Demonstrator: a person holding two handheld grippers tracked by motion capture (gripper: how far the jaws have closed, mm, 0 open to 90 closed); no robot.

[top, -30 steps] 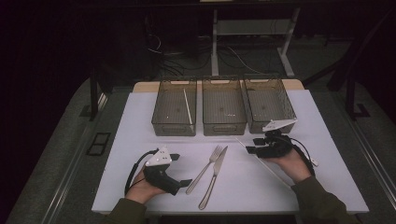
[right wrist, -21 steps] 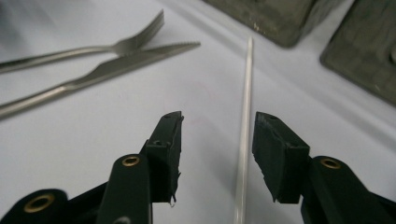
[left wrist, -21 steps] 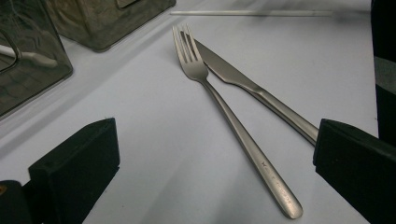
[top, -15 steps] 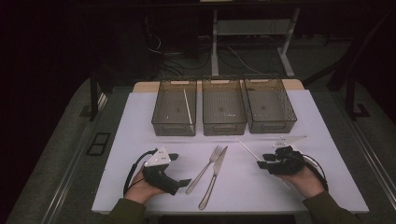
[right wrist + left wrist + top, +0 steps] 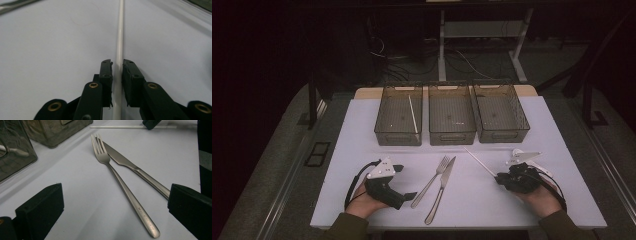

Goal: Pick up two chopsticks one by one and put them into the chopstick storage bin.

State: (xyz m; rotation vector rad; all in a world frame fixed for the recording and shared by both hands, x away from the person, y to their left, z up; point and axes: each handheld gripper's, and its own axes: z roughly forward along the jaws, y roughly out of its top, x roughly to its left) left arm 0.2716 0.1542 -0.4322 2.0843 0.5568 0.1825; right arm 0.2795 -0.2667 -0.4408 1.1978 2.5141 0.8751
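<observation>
The right gripper (image 5: pixel 117 65) has its two black jaws drawn in narrow around a thin white stick (image 5: pixel 120 37), and they have just been closing on it. The stick runs straight between the pads; the right pad looks to touch it, while a sliver of gap shows at the left, so a firm clamp cannot be told. The stick is slim, round, smooth and plain white, lying flat on the white table (image 5: pixel 50 50) and running away from the jaws.

In the high view the right gripper (image 5: pixel 502 177) sits at the stick's near end, and the stick (image 5: pixel 479 161) slants away toward the three clear bins (image 5: pixel 452 136). Another white stick (image 5: pixel 413 114) lies in the left bin.

The left gripper (image 5: pixel 112 205) rests with its jaws wide apart, nothing pinched, a fork (image 5: pixel 122 187) and a knife (image 5: pixel 135 168) lying on the table between them.
</observation>
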